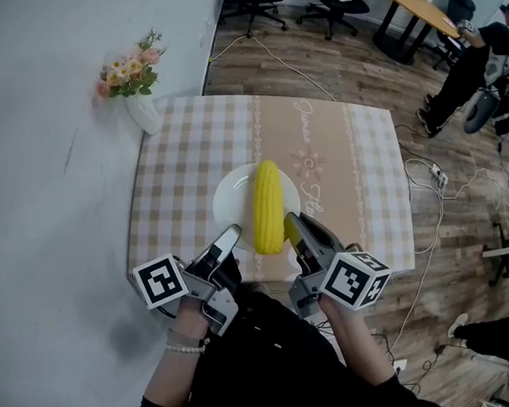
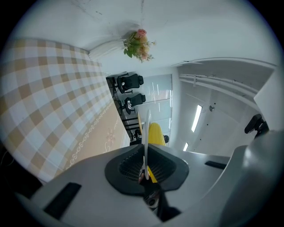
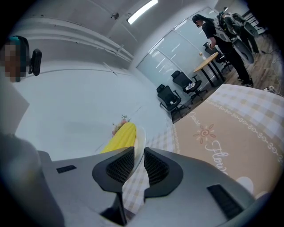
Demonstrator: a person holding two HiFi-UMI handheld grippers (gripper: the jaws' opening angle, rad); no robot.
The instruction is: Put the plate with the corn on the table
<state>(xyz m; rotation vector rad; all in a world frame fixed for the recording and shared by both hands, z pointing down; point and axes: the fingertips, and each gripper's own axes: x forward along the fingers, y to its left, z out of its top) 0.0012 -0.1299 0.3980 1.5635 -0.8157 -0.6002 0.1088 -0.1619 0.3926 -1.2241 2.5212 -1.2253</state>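
Bright, even indoor light; gripper views fisheye-warped, dark at corners

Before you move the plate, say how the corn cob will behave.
The corn cob looks round, lying loose on the white plate, so it would probably roll with any tilt. The plate looks rigid and glossy; pinched only at its near rim by the left tongs and right tongs, it may slip.

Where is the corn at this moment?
In the head view, the corn lies on the plate over the near side of the table, between the left tongs and the right tongs, which clamp the plate's rim.
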